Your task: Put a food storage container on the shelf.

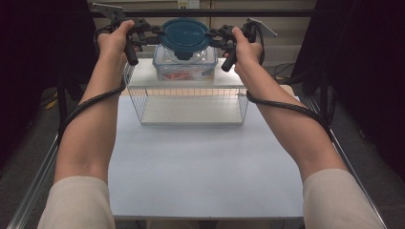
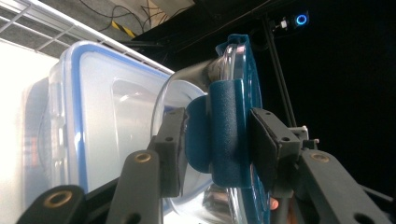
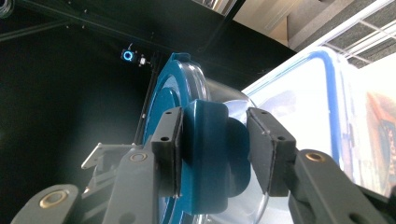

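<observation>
Evidently both tongs — left tongs (image 1: 155, 32) and right tongs (image 1: 215, 33) — clamp opposite latch tabs of the round blue-lidded clear container (image 1: 184, 39), keeping it level above the rectangular clear box (image 1: 184, 67).

Round container (image 1: 185, 45) – clear glossy plastic, matt pebbled teal lid (image 1: 184, 32), white wire-metal rack (image 1: 191, 102), smooth matt table (image 1: 200, 167)

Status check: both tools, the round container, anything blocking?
Left tool and right tool each clamped on a side latch of the round teal-lidded container. Container sits atop the rectangular clear box on the wire rack. Nothing blocking.
</observation>
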Motion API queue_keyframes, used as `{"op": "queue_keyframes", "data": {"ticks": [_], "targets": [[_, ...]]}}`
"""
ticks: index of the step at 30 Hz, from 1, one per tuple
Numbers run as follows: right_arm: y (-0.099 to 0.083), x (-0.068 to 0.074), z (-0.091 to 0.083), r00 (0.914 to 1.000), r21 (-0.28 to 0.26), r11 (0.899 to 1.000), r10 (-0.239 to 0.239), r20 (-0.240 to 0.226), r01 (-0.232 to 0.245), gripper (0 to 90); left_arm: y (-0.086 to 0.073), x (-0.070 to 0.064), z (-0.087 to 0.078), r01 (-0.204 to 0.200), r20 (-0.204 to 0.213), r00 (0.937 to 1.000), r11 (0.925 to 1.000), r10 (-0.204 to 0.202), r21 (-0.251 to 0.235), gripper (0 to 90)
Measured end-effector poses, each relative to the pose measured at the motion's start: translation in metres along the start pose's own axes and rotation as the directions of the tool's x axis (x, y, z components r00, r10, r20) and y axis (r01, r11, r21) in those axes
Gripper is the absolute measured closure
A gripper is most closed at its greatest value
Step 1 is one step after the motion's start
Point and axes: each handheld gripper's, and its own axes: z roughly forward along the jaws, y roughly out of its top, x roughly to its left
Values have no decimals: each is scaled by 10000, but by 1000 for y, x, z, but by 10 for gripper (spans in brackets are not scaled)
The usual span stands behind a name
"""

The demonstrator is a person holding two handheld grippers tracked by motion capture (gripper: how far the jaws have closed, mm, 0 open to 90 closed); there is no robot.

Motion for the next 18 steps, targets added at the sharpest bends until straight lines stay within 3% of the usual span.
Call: {"op": "queue_keyframes", "data": {"ticks": [4, 8, 12, 14, 17, 18], "targets": [[3, 1, 2, 10000, -15, 10000, 39, 80, -39, 580, 2, 4, 2, 43, -34, 10000, 9999, -43, 123, 579], [6, 2, 6, 9997, -112, 9999, -9, 242, 11, 584, 3, 5, 5, 171, -156, 9997, 9998, -173, -73, 567], [8, 2, 9, 9995, -216, 9996, 185, 263, -179, 583, 3, 8, 6, -105, -153, 9998, 9999, 105, -37, 557], [8, 1, 10, 9994, -309, 9993, 229, 254, -221, 582, 3, 9, 8, 141, -73, 9999, 9997, -143, -189, 554], [7, 1, 11, 9995, -470, 9989, 13, 327, 2, 579, 3, 14, 9, 230, 19, 9997, 9994, -230, -268, 548], [7, 2, 11, 9989, -428, 9989, -162, 430, 180, 577, 3, 15, 8, -70, 18, 10000, 9997, 70, -220, 546]]}}
